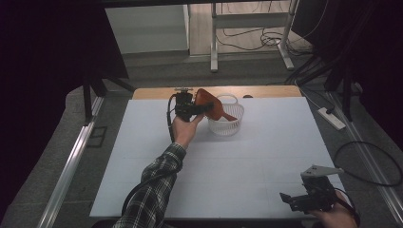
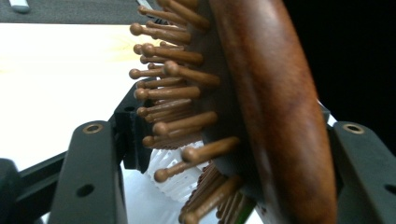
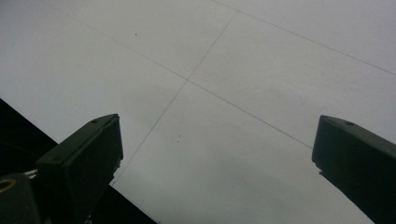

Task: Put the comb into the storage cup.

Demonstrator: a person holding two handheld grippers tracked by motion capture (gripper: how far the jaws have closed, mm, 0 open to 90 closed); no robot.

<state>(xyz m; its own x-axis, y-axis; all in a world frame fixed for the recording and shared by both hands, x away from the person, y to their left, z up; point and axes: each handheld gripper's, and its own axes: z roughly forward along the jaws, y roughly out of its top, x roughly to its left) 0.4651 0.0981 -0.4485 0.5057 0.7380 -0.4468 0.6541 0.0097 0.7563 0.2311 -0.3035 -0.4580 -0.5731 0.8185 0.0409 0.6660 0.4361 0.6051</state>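
Glossy wooden hairbrush (image 2: 275,116); white plastic basket (image 1: 227,124); matt table (image 1: 247,161).

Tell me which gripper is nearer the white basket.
Left. The left gripper holds the wooden hairbrush right over the white basket; the right gripper sits far off at the table's near right corner.

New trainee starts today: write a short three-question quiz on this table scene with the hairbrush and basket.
1. True or false: the left gripper is shut on the brown wooden paddle hairbrush with wooden bristle pins.
2. Multiple choice: the brush is held (A) flat on the white table top, (B) over the small white plastic slotted basket, (C) beside the right gripper.
3. Fill in: in the right gripper view its jaws stand ____ with nothing between them.

Key: 1 true; 2 B; 3 open.
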